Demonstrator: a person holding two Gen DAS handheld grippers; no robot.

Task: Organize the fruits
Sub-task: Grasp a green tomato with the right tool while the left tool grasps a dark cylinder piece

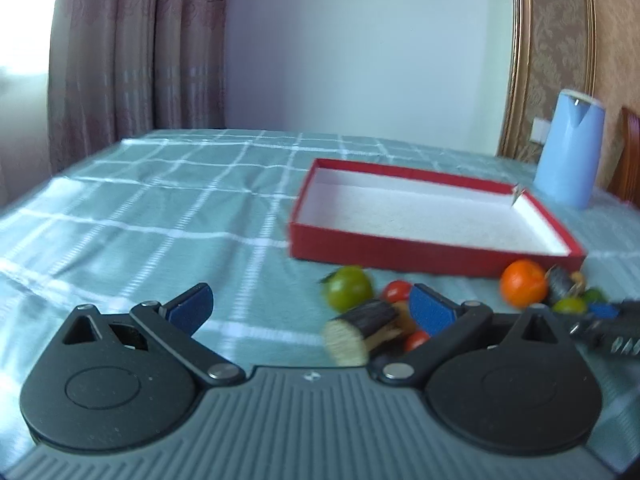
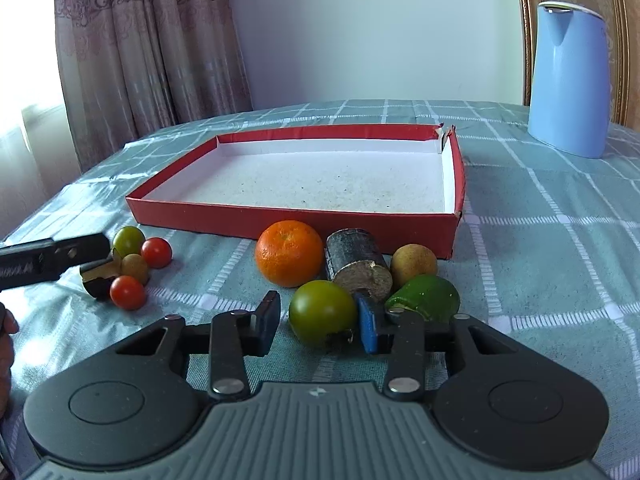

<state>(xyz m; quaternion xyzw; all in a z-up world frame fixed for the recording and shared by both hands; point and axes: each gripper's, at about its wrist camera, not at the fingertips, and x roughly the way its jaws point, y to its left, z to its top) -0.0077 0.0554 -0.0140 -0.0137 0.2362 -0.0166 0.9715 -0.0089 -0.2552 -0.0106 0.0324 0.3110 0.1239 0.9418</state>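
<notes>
My right claw [image 2: 316, 326] brackets green tomato [image 2: 322, 311], pads not visibly clamped; left claw [image 1: 310, 312] spread, empty. Squeeze gently, lift straight, carry into red box [image 2: 280, 218].

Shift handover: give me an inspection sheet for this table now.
Surface: green checked tablecloth, wrinkled.
Job's things: red tray holds no fruit; orange, green tomato, cherry tomatoes, sugarcane piece lie in front.
Clutter: blue jug behind the tray.
Grippers: left gripper open; right gripper around the green tomato, pads not clearly pressing.
Cables: nothing seen.
Surroundings: curtain, white wall.
</notes>
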